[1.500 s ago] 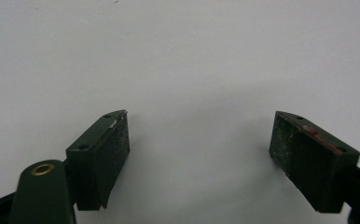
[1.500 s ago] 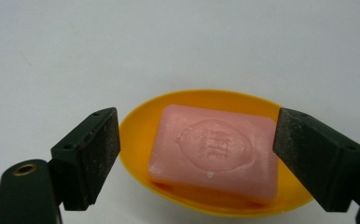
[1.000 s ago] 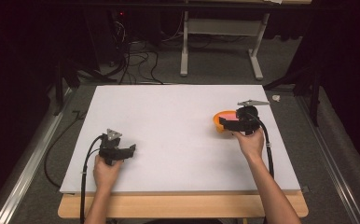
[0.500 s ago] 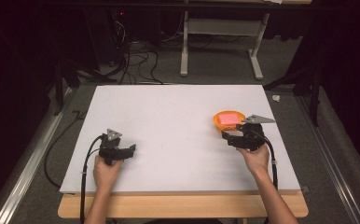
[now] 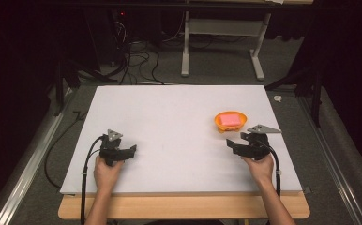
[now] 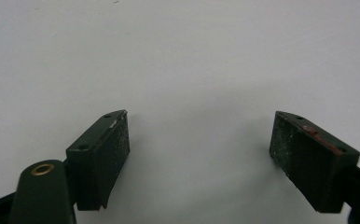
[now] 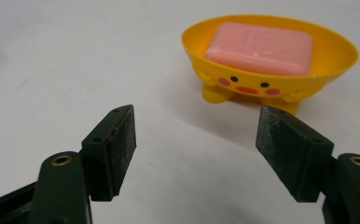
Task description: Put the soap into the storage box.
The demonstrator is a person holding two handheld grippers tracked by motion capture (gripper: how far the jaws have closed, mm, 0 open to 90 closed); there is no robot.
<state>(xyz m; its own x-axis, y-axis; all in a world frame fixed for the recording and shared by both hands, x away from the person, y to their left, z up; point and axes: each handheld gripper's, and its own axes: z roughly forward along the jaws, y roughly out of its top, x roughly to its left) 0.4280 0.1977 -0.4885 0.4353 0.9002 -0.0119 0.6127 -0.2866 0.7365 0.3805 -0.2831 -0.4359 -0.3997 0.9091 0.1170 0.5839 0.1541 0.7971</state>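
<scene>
A yellow duck-faced soap dish (image 5: 230, 123) (image 7: 220, 51) stands on the white table top at the right, with a pink bar of soap (image 5: 230, 119) (image 7: 260, 48) lying in it. My right gripper (image 5: 232, 144) (image 7: 194, 126) rests low just in front of the dish, apart from it. Its jaws have just been closing and now stand apart with nothing between them. My left gripper (image 5: 131, 151) (image 6: 199, 126) sits at the near left of the table, open over bare white surface.
The white board (image 5: 169, 122) lies on a wooden table whose front edge (image 5: 179, 206) is near the person's forearms. Cables and a desk frame (image 5: 221, 42) stand on the floor beyond the far edge.
The right gripper has drawn back from over the dish toward the near edge and sunk lower. The pink soap now shows uncovered in the dish. The left gripper has kept still.
</scene>
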